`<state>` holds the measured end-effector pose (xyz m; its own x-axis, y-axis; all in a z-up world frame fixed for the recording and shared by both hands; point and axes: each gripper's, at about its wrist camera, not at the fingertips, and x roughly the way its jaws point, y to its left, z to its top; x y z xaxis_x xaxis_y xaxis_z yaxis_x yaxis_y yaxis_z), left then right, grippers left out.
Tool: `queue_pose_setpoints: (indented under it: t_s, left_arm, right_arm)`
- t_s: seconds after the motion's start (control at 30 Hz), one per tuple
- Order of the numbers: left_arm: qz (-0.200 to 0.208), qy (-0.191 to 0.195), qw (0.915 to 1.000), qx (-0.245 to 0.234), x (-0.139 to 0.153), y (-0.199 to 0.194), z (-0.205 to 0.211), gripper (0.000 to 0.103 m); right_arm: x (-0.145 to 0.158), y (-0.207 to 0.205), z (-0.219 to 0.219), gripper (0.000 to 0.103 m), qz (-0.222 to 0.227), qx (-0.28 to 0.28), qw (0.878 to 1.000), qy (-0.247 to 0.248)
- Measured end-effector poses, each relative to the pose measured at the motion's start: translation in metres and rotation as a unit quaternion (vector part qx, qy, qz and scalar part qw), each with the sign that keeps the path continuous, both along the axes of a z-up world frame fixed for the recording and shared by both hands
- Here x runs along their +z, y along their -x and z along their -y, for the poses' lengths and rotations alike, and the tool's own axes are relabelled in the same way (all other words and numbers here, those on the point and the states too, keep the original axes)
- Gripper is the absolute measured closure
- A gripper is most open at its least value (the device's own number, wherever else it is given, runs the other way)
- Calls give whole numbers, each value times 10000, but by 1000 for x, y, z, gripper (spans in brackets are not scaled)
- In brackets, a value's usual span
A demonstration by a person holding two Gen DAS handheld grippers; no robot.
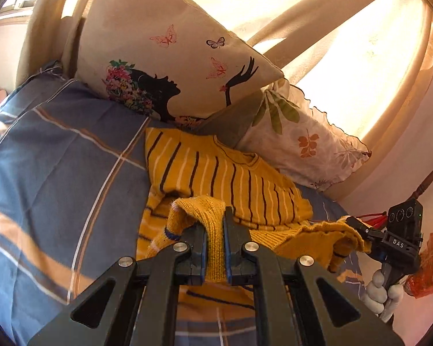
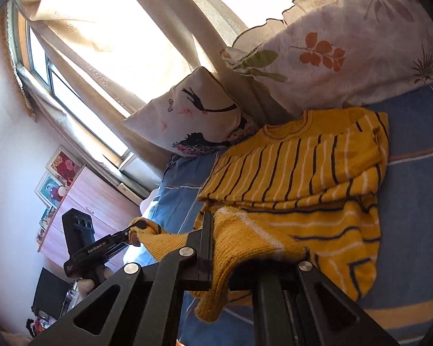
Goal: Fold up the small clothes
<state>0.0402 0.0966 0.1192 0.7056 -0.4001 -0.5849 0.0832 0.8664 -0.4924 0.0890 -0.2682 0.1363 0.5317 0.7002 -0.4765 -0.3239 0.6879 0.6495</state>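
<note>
My left tool (image 1: 215, 248) is clenched on the ribbed hem of a yellow striped sweater (image 1: 225, 181), a fold of knit pinched between its two fingers (image 1: 199, 248). Off to its right, my right tool (image 1: 358, 227) grips the same hem edge, the knit bunched over its tip. In the right wrist view, the hem drapes over the right tool (image 2: 231, 248) and hides one finger, so the grip reads there only as cloth caught in it. The sweater lies partly folded just ahead of both tools on the bed (image 1: 57, 173) with its blue plaid sheet, neckline at the far end. Beyond it lean a butterfly-print cushion (image 1: 170, 57) and a leaf-print pillow (image 1: 309, 141), against sunlit curtains (image 2: 106, 28).
</note>
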Motion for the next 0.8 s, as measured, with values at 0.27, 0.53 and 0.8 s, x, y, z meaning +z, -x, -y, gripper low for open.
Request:
queue_pose_setpoints:
  t_s: [0.27, 0.53, 0.8]
  left_arm:
    - [-652, -241, 9976, 53, -39, -157, 16, 93]
    - [-742, 644, 9947, -312, -58, -175, -9, 70]
    - [-466, 765, 9959, 89, -38, -153, -49, 47]
  right_arm:
    - [-44, -145, 3, 94, -772, -715, 9931, 513]
    - [-88, -198, 32, 62, -1356, -1271, 9824, -167]
    - [-90, -205, 44, 40, -1205, -1998, 9711, 506]
